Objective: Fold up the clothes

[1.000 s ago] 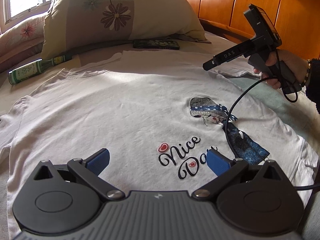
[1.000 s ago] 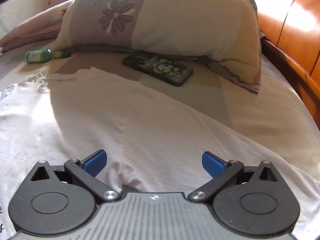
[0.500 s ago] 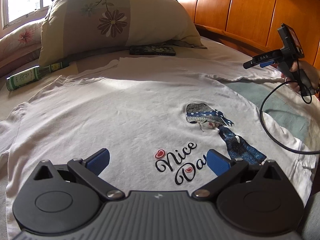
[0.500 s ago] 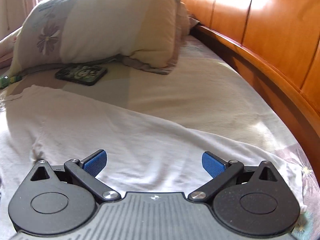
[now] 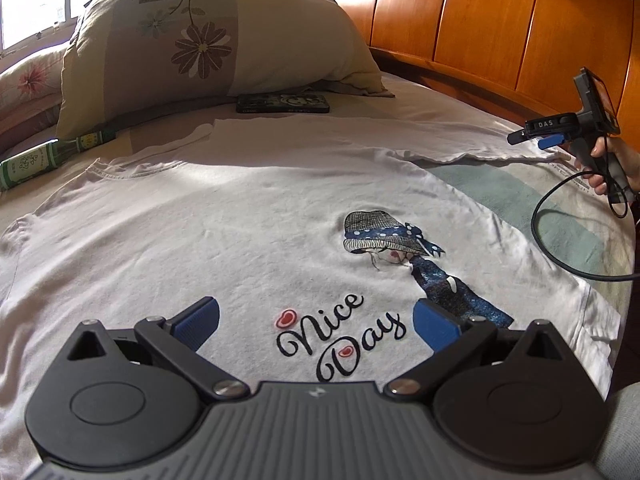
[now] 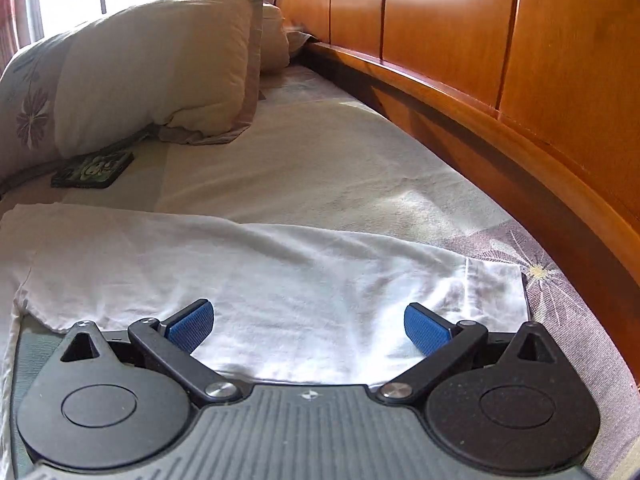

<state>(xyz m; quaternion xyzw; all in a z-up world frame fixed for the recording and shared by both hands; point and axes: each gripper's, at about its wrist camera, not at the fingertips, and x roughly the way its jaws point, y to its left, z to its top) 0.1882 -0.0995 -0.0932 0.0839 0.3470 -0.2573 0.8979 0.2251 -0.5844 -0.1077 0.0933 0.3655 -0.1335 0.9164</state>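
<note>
Right gripper (image 6: 308, 324) is swinging out over the far sleeve, so it's lining up on that edge; both grippers' fingers are sitting apart, gripping nothing, white printed cotton T-shirt (image 5: 224, 240) is lying spread flat on the bed (image 6: 320, 160), left gripper (image 5: 316, 320) hovering over the print.

We hold the left gripper (image 5: 316, 322) low and level, its blue pads (image 5: 199, 322) spread wide with nothing between them. The right gripper (image 6: 309, 325) is likewise spread, gripped in our right hand (image 5: 612, 168) by its handle.

The green bottle (image 5: 36, 162) is cut off by the left edge. The pillow (image 6: 132, 76) hides part of the phone (image 6: 93, 169).
</note>
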